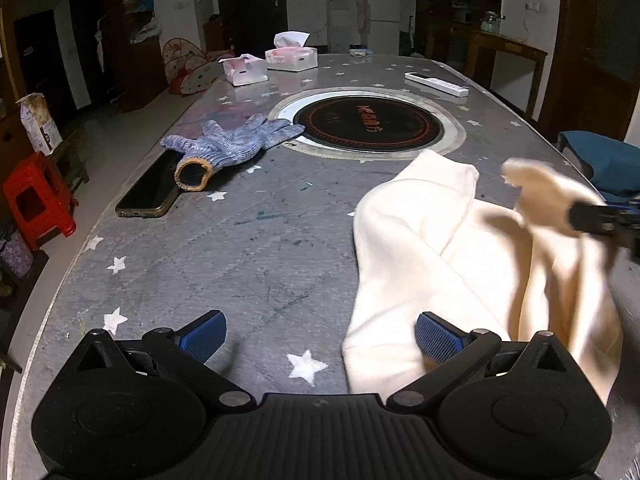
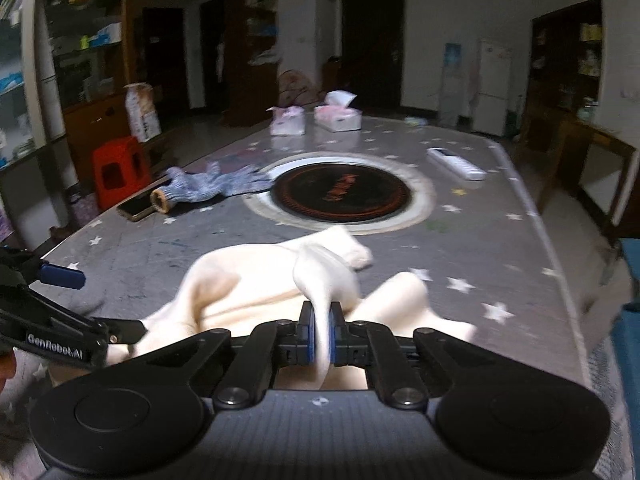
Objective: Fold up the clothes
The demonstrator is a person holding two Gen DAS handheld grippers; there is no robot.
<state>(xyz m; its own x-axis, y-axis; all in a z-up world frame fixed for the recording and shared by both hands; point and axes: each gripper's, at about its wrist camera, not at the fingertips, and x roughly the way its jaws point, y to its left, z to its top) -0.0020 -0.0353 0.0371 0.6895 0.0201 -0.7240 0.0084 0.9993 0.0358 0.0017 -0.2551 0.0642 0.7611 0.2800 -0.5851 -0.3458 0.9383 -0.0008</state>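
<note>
On the table [image 1: 248, 248], a grey star-printed top with a round hob [image 1: 368, 122] at its centre, a cream garment [image 1: 420, 240] is lying rumpled toward the near right side, partly bunched and partly flat. Beyond it a knit glove [image 1: 228, 144] is resting half on a phone [image 1: 148, 188], well apart from the cloth, so the left of the table is offering room to spread.

At the garment's right, the right gripper [image 2: 320, 328] is pinching a narrow fold of the cream fabric between closed pads, and the cloth is rising in a ridge out of them. To do this step well, it is probably wise to be drawing that edge up and across slowly, keeping the fabric taut so the fold lands flat instead of dragging the heap.

Just beside the near hem, the left gripper [image 1: 320, 338] is hovering with its pads wide apart and gripping nothing; its right pad [image 1: 438, 338] is sitting over the cloth's edge. Pinning that hem would likely be stopping the garment from sliding.
</note>
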